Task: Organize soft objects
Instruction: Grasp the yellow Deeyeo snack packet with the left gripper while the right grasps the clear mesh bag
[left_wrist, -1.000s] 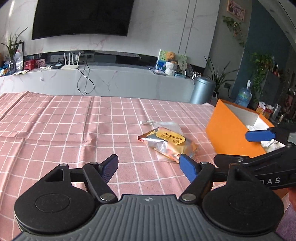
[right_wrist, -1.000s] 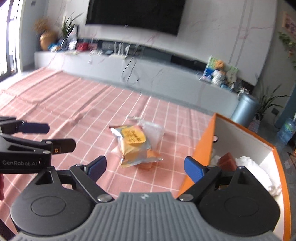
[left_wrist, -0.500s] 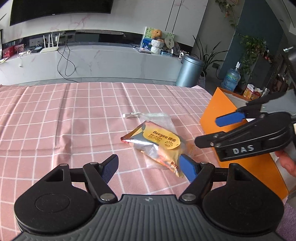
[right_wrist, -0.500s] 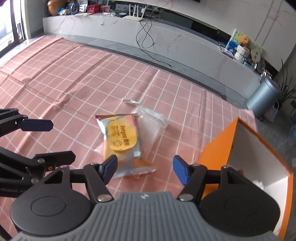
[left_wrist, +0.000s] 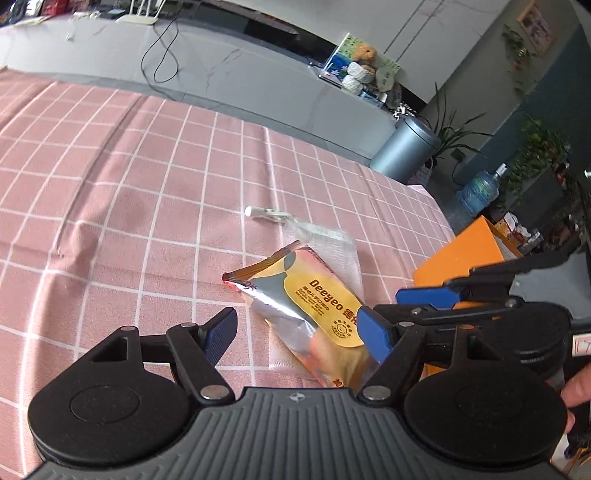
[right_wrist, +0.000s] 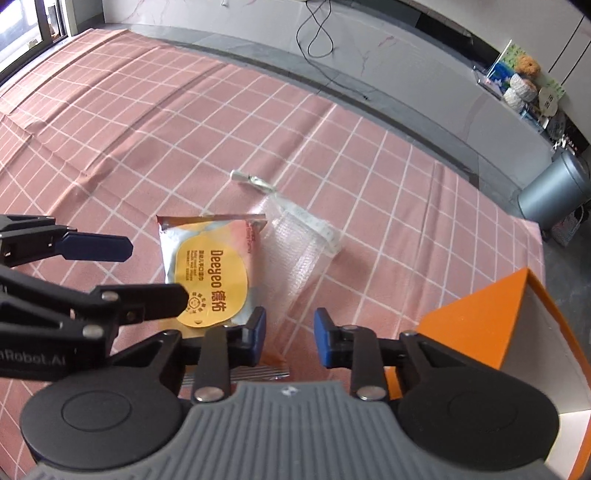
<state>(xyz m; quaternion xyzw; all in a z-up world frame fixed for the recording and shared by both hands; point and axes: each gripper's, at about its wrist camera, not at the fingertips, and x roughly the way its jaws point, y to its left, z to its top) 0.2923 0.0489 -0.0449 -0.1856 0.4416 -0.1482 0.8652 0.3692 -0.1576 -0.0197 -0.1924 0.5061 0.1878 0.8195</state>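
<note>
Where the left hand-held gripper (right_wrist: 122, 273) crosses, the wipes packet (right_wrist: 210, 273) is partly hidden.

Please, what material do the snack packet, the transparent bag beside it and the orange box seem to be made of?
The snack packet looks like glossy metallised plastic film: silvery crinkled ends, printed yellow label. The transparent bag seems to be thin clear plastic, perhaps textured; the checked cloth shows through it. The orange box looks like matte cardboard: flat stiff walls, sharp corner, pale inside. None of this is certain from looks alone.
</note>
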